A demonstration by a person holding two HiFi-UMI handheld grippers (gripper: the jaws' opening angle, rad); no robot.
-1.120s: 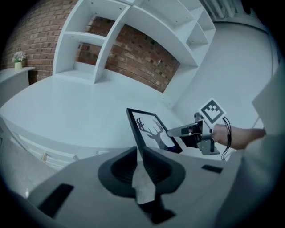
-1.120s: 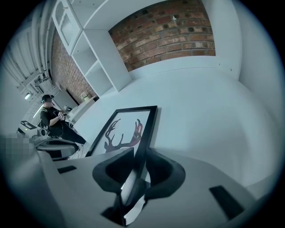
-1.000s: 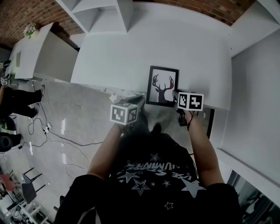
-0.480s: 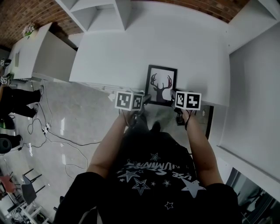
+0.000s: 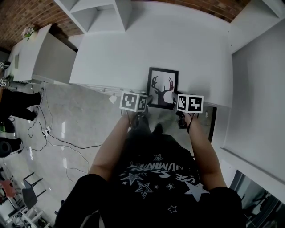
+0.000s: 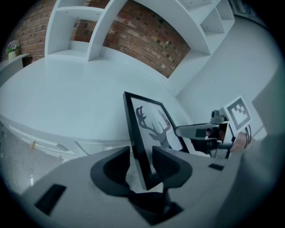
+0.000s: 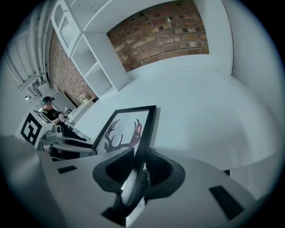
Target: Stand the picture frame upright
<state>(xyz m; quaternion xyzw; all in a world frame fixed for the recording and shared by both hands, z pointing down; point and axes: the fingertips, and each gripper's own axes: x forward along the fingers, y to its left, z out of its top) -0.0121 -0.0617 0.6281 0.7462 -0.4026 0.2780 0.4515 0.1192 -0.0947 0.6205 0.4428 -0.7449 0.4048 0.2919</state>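
white table | right hand-held gripper pinches picture frame | left hand-held gripper just opened, straddling it

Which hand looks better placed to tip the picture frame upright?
Probably the right gripper: its jaws clamp the picture frame by its right edge. The left gripper jaws have just been opening, straddling the left edge loosely.

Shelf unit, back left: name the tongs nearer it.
Left. The left tongs, jaws just opened astride the picture frame's left edge, are on the shelf unit's side; the right tongs grip the frame's right edge, farther.
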